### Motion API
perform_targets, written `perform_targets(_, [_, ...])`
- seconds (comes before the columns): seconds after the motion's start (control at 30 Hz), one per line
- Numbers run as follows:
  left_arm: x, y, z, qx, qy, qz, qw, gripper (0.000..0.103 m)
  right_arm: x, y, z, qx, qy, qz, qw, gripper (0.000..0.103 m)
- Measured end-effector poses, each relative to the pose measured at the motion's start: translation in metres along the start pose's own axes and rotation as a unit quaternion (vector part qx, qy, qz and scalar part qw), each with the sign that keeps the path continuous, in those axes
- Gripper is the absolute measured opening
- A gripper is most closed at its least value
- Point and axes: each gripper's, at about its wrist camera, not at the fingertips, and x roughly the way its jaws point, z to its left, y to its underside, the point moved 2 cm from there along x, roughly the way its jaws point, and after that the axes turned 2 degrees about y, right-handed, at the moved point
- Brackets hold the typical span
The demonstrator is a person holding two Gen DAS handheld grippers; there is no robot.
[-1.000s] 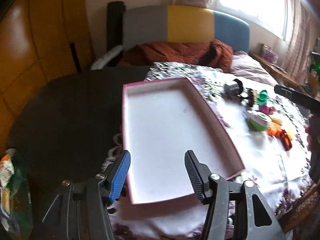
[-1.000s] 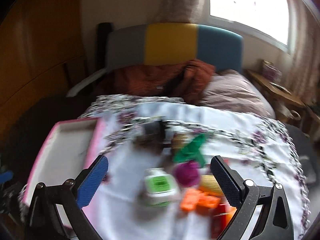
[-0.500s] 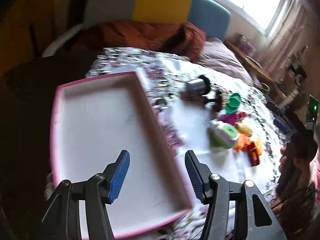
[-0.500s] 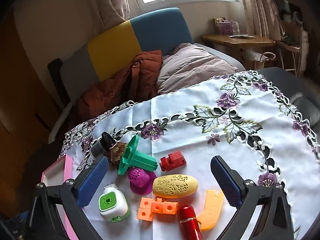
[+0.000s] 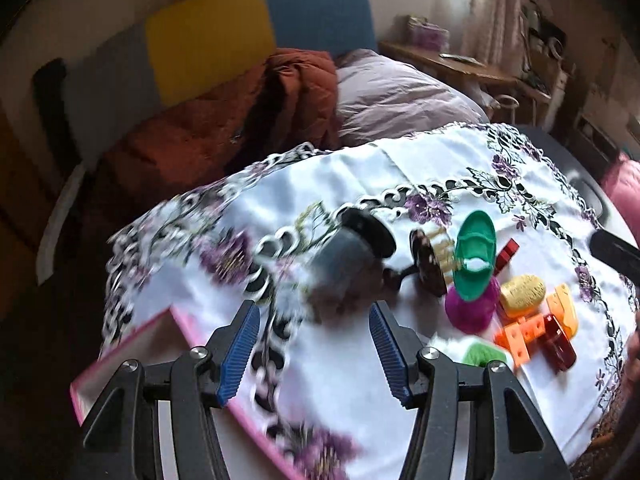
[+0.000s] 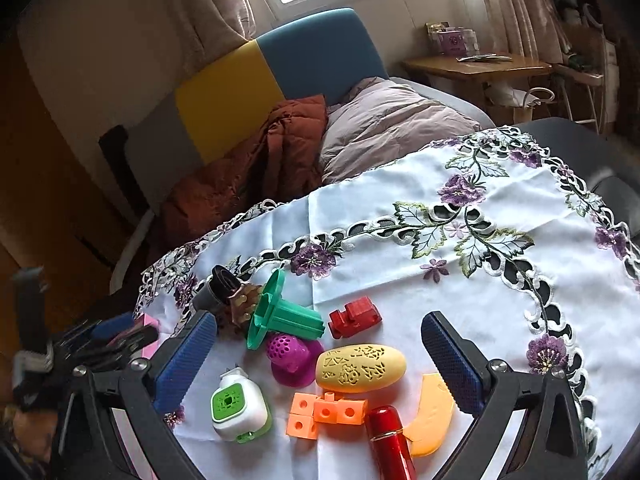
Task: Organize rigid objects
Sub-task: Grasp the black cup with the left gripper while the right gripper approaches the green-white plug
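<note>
Left gripper (image 5: 312,350): fingers spread wide with nothing between them, hovering over the white embroidered tablecloth (image 5: 420,168) on the table.
Pink tray (image 5: 132,354): its corner sits just outside and under the left-hand finger of the left gripper; only that corner shows.
Grey cylinder with black cap (image 5: 348,254): lies on its side just ahead of the left fingers, roughly in line with the gap between them; blurred.
Brown comb-like piece (image 5: 430,266): beyond the right-hand finger of the left gripper, beside the cylinder.
Right gripper (image 6: 320,360): fingers held wide apart, gripping nothing, low over the pile of toys.
Between the right fingers: yellow oval piece (image 6: 360,368), purple perforated piece (image 6: 290,358), orange cube blocks (image 6: 324,412), red cylinder (image 6: 390,440) nearest the camera.
By the left-hand finger: white and green gadget (image 6: 236,406), just inside and below its tip.
By the right-hand finger: curved orange-yellow piece (image 6: 430,416), just inside it.
Ahead of the right fingertips: green flanged piece (image 6: 280,312) and small red block (image 6: 354,316).
</note>
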Motion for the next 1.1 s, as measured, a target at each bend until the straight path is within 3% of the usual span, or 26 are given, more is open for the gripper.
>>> perform_targets(0.2, [0.043,-0.024,-0.019,0.075,0.013,0.037,0.9964,0.057,0.004,0.0,-0.005,0.016,-0.01,0.009,1.0,0.103])
perform_targets(0.6, [0.088,-0.04,-0.021,0.121,0.036,0.067,0.9897,0.059,0.01,0.0,-0.006,0.019,-0.012,0.021,1.0,0.103])
perform_targets(0.7, [0.095,-0.037,-0.022,0.105,0.042,0.079,0.9905,0.05,0.011,0.001,-0.006,0.017,-0.008,0.023,1.0,0.103])
perform_targets(0.87, [0.079,-0.023,-0.019,0.054,0.054,0.065,0.9949,0.047,0.011,0.0,-0.003,0.008,-0.011,0.023,1.0,0.103])
perform_targets(1.1, [0.015,0.002,-0.01,-0.014,0.06,0.024,0.9978,0.047,0.024,0.012,0.019,-0.037,-0.054,0.07,0.995,0.103])
